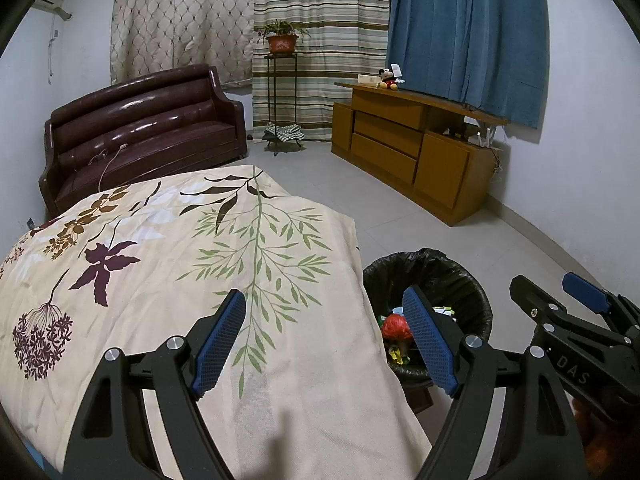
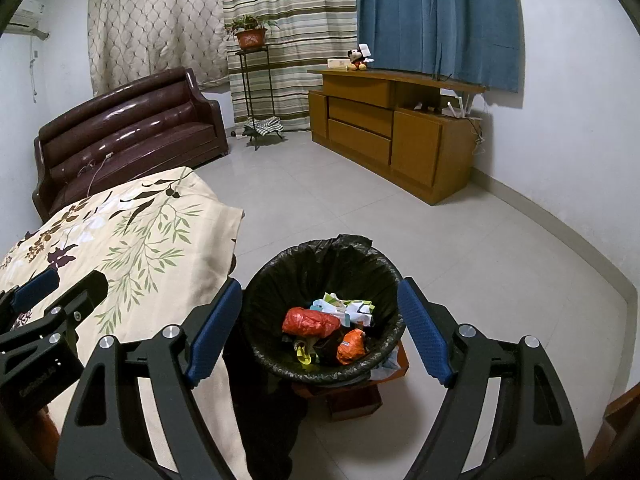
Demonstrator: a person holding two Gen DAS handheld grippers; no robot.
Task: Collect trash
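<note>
both grippers are wide open with nothing in them. left gripper (image 1: 326, 344) hangs over the leafy cloth (image 1: 200, 264) on the tabletop, right gripper (image 2: 320, 334) over the black-lined bin (image 2: 320, 264) just beside it. trash (image 2: 310, 322) sits inside the bin: red and orange bags, crumpled wrappers.

Glossy sofa (image 1: 148, 128), seemingly leather; matt cloth (image 1: 180, 280)

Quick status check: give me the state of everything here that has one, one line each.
Left gripper: jaws open, empty.
Right gripper: jaws open, empty, above the bin.
Trash bin: black liner in, partly filled with wrappers.
Table cloth: spread flat, no trash seen on it.
Cabinet: drawers and doors shut.
</note>
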